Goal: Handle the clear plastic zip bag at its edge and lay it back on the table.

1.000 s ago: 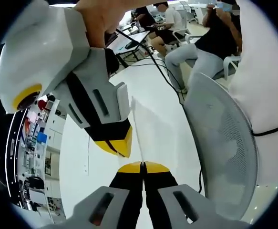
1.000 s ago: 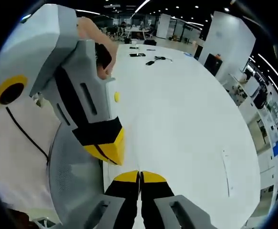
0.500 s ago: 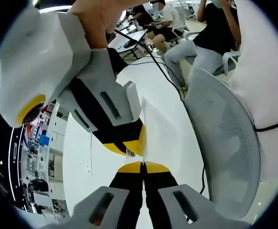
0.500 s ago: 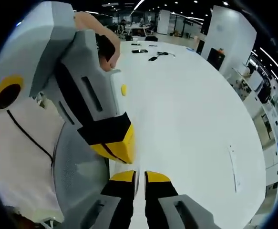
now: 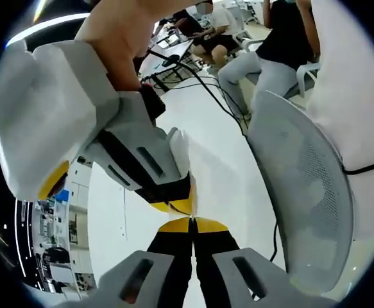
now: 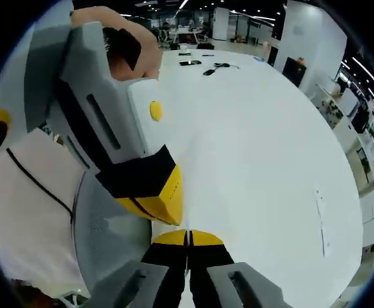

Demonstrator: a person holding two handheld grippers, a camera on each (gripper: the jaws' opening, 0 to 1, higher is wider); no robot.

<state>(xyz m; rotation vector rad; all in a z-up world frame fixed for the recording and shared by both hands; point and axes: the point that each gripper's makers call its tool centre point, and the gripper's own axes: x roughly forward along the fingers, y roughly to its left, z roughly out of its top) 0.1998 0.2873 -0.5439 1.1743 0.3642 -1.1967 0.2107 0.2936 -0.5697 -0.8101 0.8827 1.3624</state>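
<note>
The clear plastic zip bag (image 5: 203, 168) shows as a faint see-through sheet rising from the tips of my left gripper (image 5: 192, 224), which is shut on its lower edge. My right gripper (image 5: 176, 204) reaches in from the upper left, a hand on its grip, its yellow tips together at the sheet's edge just above my left tips. In the right gripper view my right gripper (image 6: 188, 237) is shut at the bottom, and the left gripper (image 6: 165, 208) sits just above and to the left of it. The film there is too faint to trace. Both hang above the white table (image 6: 257, 147).
A grey mesh-backed chair (image 5: 302, 205) stands close on one side, beside the person's white clothing (image 5: 360, 96). Seated people (image 5: 270, 58) and black cables (image 5: 215, 90) lie beyond. Phones and a cable (image 6: 206, 67) rest at the table's far end; a thin strip (image 6: 319, 221) lies nearer.
The right jaws stood slightly apart half a second ago and are shut again now. The two grippers have drawn closer together, tips almost touching.
</note>
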